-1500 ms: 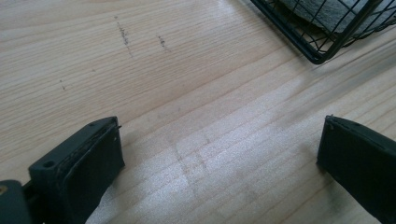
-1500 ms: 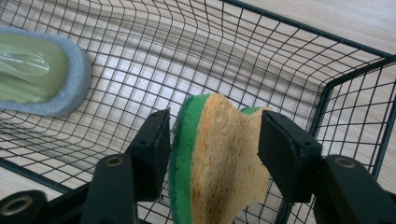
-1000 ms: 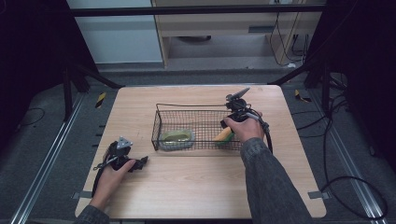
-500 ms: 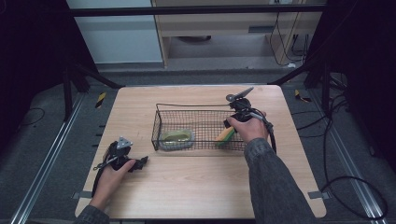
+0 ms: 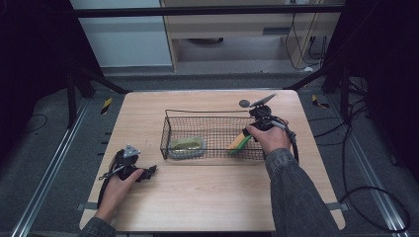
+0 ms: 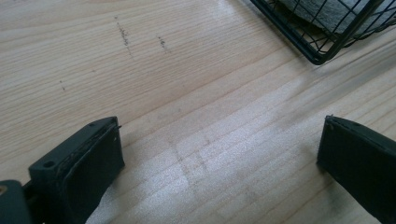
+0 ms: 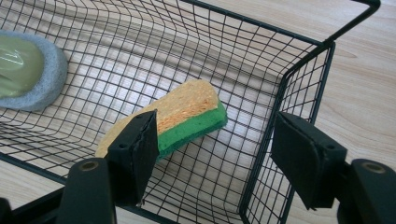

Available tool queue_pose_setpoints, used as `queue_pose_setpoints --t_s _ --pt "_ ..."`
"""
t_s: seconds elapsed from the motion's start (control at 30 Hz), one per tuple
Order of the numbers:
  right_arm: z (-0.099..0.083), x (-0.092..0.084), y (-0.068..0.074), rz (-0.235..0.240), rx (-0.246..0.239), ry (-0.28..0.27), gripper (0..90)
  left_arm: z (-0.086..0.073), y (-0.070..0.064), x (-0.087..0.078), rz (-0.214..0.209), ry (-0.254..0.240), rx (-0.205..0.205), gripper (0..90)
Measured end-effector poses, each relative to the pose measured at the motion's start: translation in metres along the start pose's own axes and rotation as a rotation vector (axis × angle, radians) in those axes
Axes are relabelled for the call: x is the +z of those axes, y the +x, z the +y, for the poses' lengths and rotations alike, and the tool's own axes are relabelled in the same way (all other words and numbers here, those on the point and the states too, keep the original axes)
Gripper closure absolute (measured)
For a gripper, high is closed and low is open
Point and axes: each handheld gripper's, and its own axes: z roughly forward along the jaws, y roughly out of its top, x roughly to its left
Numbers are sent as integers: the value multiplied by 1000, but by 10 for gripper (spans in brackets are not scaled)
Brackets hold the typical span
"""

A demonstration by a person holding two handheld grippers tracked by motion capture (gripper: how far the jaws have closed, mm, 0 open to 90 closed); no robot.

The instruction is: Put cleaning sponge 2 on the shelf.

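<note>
Right gripper (image 5: 253, 129) at the right end of a black wire basket (image 5: 212, 114), jaws spread off a yellow sponge with a green scouring side (image 5: 239, 143).

In the right gripper view the yellow-and-green sponge (image 7: 180, 119) lies on the basket (image 7: 299, 60) floor near its end wall; the jaws have just been opening, one beside the sponge, the other outside the wire, neither pressing it; a grey-rimmed green pad (image 5: 187, 146) lies at the basket's left end; the left gripper (image 5: 144, 173) rests on the pale wooden table (image 5: 207, 197) well apart, jaws spread over bare wood (image 6: 205, 140).

Right tool (image 7: 212, 156) just opening (jaws apart); left tool (image 6: 219, 170) open.
</note>
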Motion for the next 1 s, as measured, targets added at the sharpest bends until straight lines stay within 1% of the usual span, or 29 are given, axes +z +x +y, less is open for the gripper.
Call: queue_pose_setpoints --t_s 0.1,0.2,0.27,0.33,0.43,0.53,0.57,0.7,0.83,0.97,1.0 --pt "-2 0 -2 -1 -5 -6 307 0 0 0 -1 0 -1 0" --pt "-4 -3 -5 -6 -7 -28 287 0 0 0 -1 0 -1 0" --pt "-5 -4 -7 -14 -19 -43 254 0 0 0 0 0 -1 0" --pt "-6 -6 -10 -23 -21 -55 222 0 0 0 0 0 0 0" --pt "-8 -10 -15 -32 -31 -98 144 0 0 0 0 -1 1 0" --pt "-11 -13 -21 -34 -36 -128 85 0 0 0 0 1 4 0" --pt "-12 -13 -23 -34 -36 -131 70 0 0 0 0 1 4 0" --pt "-18 -15 -31 -38 -35 -152 64 0 0 0 0 1 5 0" --pt "-25 -19 -42 -38 -19 -179 66 0 0 0 1 2 5 0" --pt "-33 -22 -55 -57 9 -198 79 0 0 0 1 2 5 0" --pt "-37 -23 -59 -69 20 -203 84 0 0 0 1 2 5 0"
